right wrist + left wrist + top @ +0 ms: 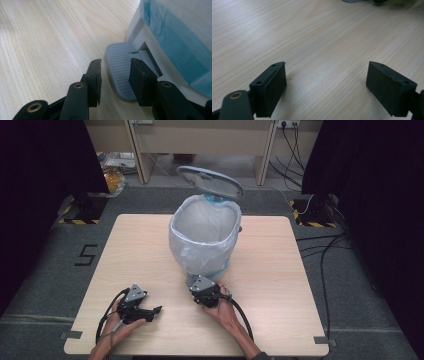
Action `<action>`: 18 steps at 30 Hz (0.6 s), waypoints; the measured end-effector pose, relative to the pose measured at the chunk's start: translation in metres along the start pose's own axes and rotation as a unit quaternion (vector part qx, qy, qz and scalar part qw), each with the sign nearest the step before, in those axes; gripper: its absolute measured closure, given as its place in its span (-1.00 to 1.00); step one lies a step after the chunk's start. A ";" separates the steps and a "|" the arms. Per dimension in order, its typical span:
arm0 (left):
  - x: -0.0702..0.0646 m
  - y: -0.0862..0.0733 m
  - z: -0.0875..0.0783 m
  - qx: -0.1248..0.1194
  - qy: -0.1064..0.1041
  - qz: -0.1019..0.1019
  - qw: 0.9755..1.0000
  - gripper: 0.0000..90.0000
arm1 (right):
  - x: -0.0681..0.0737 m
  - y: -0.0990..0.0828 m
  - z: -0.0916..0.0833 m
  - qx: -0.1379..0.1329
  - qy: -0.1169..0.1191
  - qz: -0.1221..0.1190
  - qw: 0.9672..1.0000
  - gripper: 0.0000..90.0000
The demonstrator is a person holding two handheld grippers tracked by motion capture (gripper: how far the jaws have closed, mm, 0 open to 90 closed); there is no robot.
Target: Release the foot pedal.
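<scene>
Pedal bin (205, 235) at mid-worktop (140, 250), lid (210, 181) raised, white liner (200, 220) folded over its rim.
Right gripper (115, 71) sits at the bin's near base, fingers (95, 72) narrowly parted with nothing held, poised over the grey ribbed pedal (120, 72), whose long axis runs away from them toward the bin. Left gripper (325, 82) rests well apart over bare wood, fingers wide and empty. Right hand is nearer.
</scene>
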State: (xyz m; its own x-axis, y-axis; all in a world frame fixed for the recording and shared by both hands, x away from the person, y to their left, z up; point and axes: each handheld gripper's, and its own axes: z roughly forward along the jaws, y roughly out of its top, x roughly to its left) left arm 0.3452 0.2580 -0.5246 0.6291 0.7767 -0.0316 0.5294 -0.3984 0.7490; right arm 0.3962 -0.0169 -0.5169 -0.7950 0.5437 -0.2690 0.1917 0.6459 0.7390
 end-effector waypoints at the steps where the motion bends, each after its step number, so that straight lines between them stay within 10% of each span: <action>1: 0.000 0.000 0.000 0.000 0.000 0.000 1.000 -0.65 | 0.000 0.000 0.000 0.000 0.000 0.001 1.000 0.37; 18: 0.000 0.000 0.000 0.000 0.001 0.000 1.000 -0.63 | -0.001 0.003 -0.003 -0.006 0.001 0.006 1.000 0.32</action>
State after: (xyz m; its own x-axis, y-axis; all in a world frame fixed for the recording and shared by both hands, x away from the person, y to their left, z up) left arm 0.3452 0.2582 -0.5245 0.6275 0.7780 -0.0307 0.5296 -0.3975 0.7493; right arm 0.3955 -0.0172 -0.5129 -0.7942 0.5498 -0.2588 0.1935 0.6326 0.7499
